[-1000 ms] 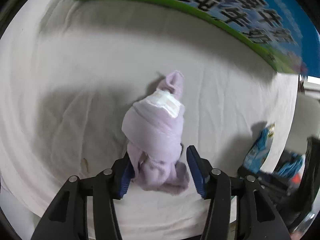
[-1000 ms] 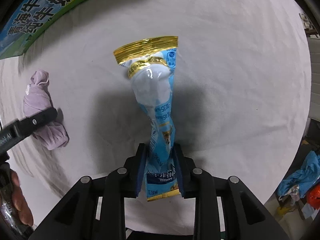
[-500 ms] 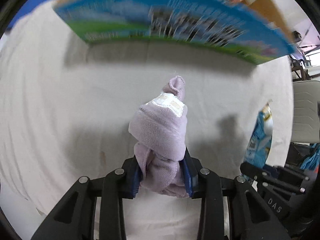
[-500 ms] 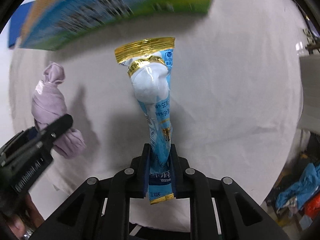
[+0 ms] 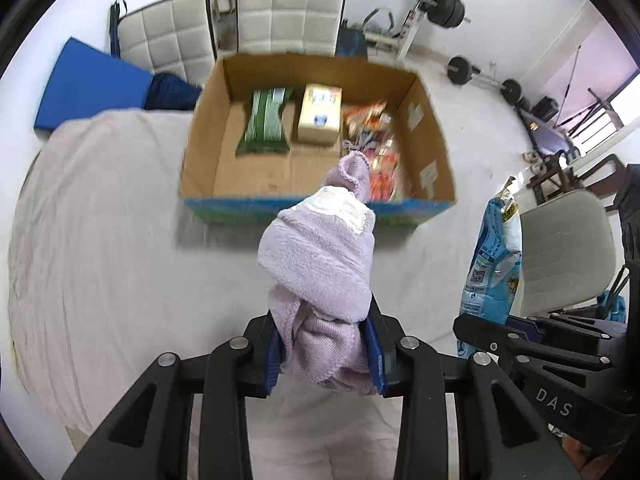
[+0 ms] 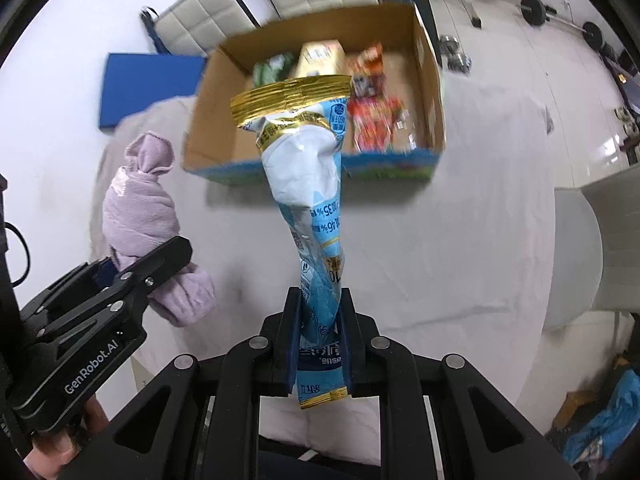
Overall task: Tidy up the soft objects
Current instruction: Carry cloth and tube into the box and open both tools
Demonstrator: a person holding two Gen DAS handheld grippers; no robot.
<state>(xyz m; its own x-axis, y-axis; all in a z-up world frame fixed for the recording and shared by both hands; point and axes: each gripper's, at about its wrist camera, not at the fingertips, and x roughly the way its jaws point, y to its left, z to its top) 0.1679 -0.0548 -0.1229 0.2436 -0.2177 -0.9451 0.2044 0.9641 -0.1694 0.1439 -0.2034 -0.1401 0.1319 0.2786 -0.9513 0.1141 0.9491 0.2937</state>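
Observation:
My left gripper (image 5: 326, 350) is shut on a rolled lilac sock bundle (image 5: 320, 264) and holds it up above the white cloth, short of the box. The bundle also shows in the right wrist view (image 6: 140, 216). My right gripper (image 6: 320, 338) is shut on the lower end of a blue and white pouch with a gold top (image 6: 308, 184), held upright in the air. The pouch shows at the right of the left wrist view (image 5: 494, 256). An open cardboard box (image 5: 208, 128) stands ahead on the cloth, also in the right wrist view (image 6: 430, 92).
The box holds a green packet (image 5: 266, 122), a tan carton (image 5: 320, 114) and orange snack packets (image 5: 374, 140). White padded chairs (image 5: 288, 16) and a blue mat (image 5: 92, 84) lie behind the table. Barbells (image 5: 482, 76) lie on the floor.
Both grippers have risen from the cloth with their loads and tilted up, so the box interior and room now show. The left gripper closed on the sock bundle a second ago.

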